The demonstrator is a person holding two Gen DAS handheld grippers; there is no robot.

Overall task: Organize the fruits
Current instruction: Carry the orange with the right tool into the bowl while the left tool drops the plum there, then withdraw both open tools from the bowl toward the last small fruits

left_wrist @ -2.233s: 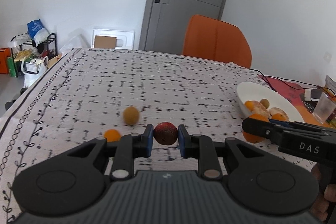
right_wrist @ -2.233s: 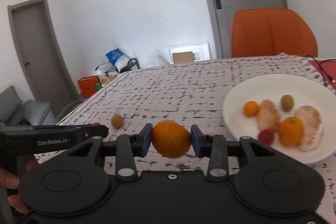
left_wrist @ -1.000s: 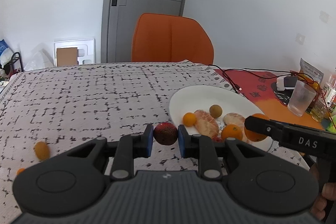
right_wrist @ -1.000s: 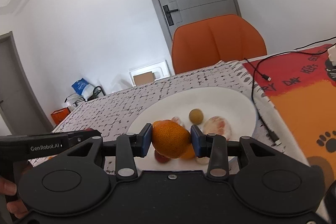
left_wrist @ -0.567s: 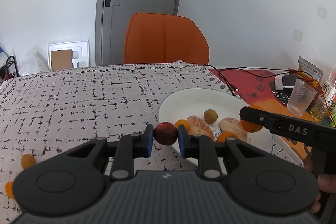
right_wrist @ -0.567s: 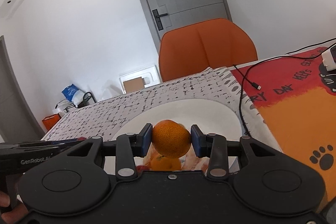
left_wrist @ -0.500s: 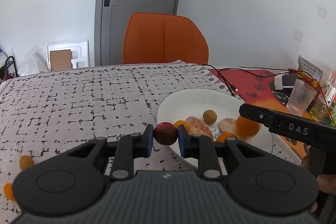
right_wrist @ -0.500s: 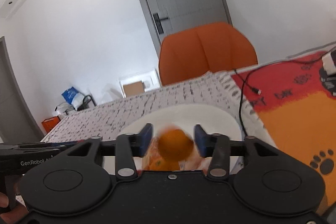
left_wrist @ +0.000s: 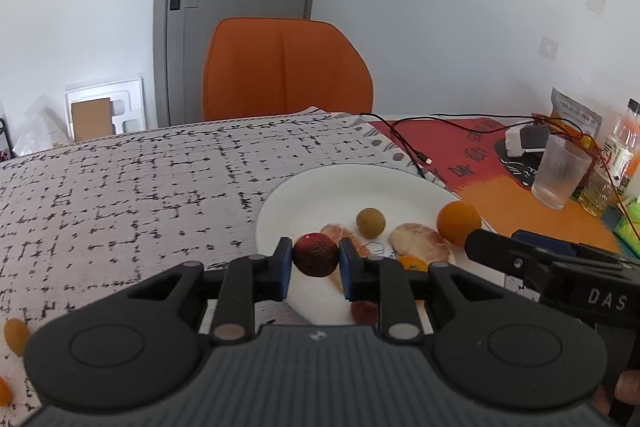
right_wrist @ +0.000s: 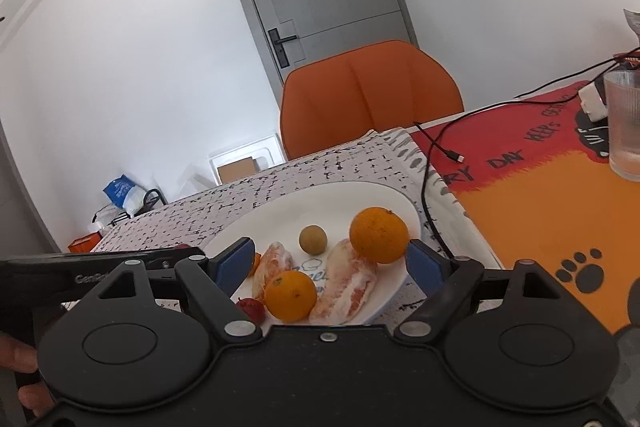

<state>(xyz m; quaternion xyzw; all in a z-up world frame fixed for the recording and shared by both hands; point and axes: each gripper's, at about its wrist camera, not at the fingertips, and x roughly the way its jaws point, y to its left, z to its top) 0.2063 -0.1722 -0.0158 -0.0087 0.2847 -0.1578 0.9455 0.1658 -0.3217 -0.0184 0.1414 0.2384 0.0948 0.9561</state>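
The left claw [left_wrist: 311, 263] grips a dark red fruit [left_wrist: 315, 253] just over the near rim of the white plate [left_wrist: 280, 203] — nearer hand. The right claw [right_wrist: 331, 263], its jaws just opened, holds nothing (orange [right_wrist: 379, 235] on the plate).

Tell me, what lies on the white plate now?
On the white plate: two oranges, two peeled citrus pieces, a small brown-green fruit and a red fruit. The near rim is hidden behind the right gripper.
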